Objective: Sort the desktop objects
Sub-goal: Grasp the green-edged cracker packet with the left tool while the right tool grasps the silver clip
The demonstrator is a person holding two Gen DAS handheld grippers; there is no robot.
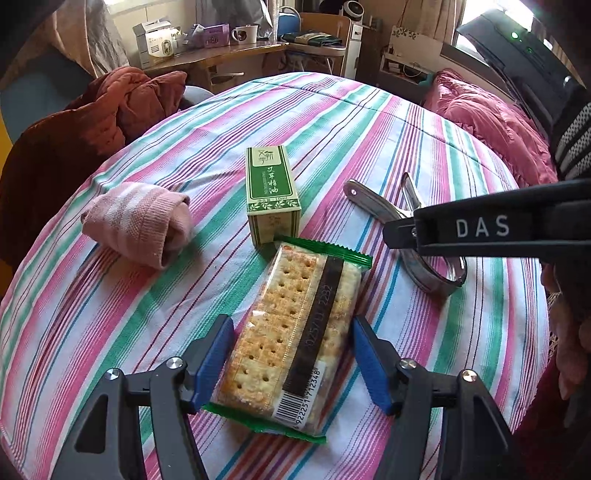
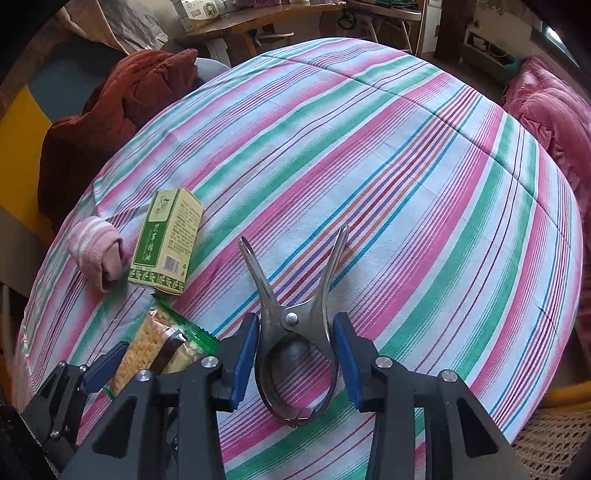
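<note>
1. The cracker pack point(image 1: 291, 332), clear wrap with green ends, lies on the striped bed point(image 1: 184, 280) near its front edge, between the open, untouching jaws of the left gripper point(image 1: 291, 363).
2. The right gripper point(image 2: 295, 363) has its jaws open around the steel clamp point(image 2: 295, 332), not pressing it.

Background: rust-red jacket point(image 1: 122, 107) heaped left, pink quilt point(image 1: 491, 122) right, white mug point(image 1: 244, 34) on wooden desk point(image 1: 221, 55).

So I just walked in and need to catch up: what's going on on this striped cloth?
A person is sorting small items with two handheld grippers. The left gripper straddles a cracker packet, its blue pads beside the wrapper without visibly squeezing it. The right gripper sits around a metal clip lying on the striped cloth, with gaps at both pads. A green box and a rolled pink sock lie untouched nearby.
</note>
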